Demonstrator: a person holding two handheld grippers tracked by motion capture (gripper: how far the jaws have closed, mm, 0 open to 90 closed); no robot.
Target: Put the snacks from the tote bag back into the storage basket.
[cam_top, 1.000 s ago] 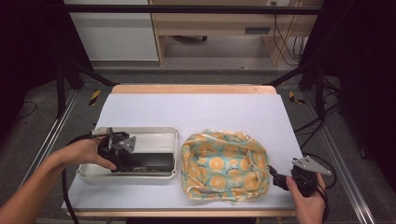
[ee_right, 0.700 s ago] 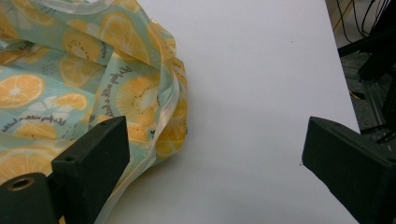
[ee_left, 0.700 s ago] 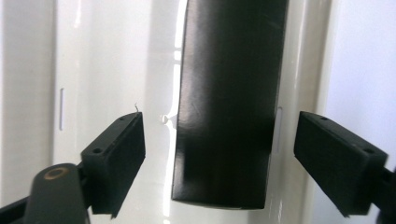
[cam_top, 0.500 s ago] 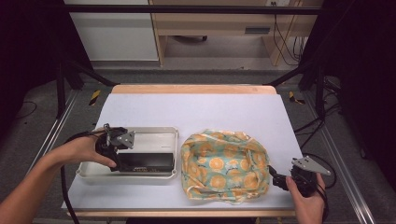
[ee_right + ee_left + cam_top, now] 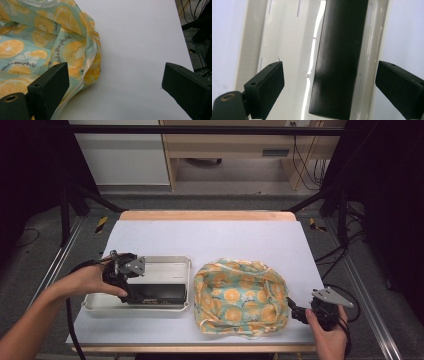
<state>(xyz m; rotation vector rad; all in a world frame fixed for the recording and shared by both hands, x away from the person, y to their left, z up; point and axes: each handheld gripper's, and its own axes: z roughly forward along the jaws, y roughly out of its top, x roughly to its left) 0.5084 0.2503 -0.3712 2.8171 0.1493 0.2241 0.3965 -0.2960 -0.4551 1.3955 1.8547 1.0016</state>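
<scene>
Here, black block [image 5: 340, 57] in white tray [image 5: 282, 37], between parted, just-opened jaws, untouched.

My left tongs [image 5: 131, 296] are black with a grey plate on top, and their pads [image 5: 265, 87] show matte black. Under them sits a cream-white tray [image 5: 167, 265] holding a flat black block [image 5: 339, 57] with a dull sheen. My right tongs [image 5: 296, 312] are black too, with the same grey plate. Beside them lies the cloth bag [image 5: 240, 296], pale mint green, printed with orange citrus slices, some dark seed specks and small dark lettering, its edge trimmed in cream. The desk [image 5: 225, 240] is a pale lavender-white, edged in light wood.
</scene>
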